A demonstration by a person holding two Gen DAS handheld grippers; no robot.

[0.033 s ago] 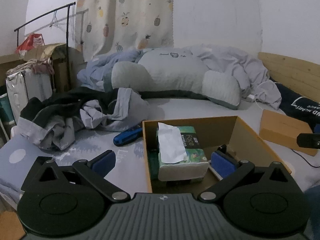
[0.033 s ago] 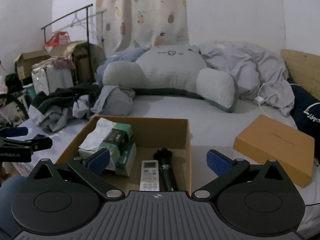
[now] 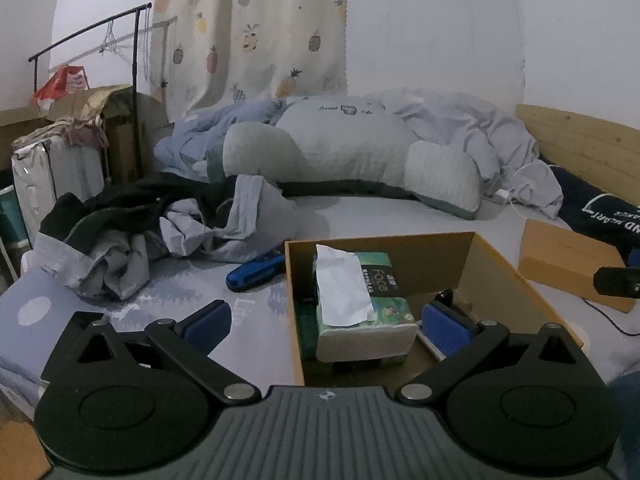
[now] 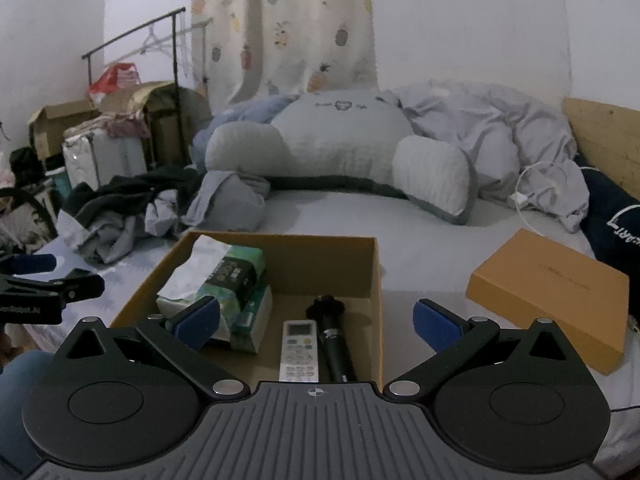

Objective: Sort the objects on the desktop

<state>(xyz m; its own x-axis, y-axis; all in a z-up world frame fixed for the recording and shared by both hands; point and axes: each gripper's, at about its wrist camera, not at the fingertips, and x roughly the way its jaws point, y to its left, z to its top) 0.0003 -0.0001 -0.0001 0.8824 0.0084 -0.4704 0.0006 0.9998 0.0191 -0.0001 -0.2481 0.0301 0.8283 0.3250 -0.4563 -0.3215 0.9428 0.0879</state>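
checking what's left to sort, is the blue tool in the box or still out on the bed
Out. The blue tool lies on the bed sheet just outside the left wall of the cardboard box, near the pile of clothes.

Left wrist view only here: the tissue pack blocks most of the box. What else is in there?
Observer: A white remote control lies flat on the floor of the box, right of the tissue pack.
Operator: Anything beside it?
Observer: A black cylindrical tool, lying along the remote's right side, near the box's right wall.
Operator: Right gripper state?
Observer: The right gripper is open and empty, over the box's near edge.
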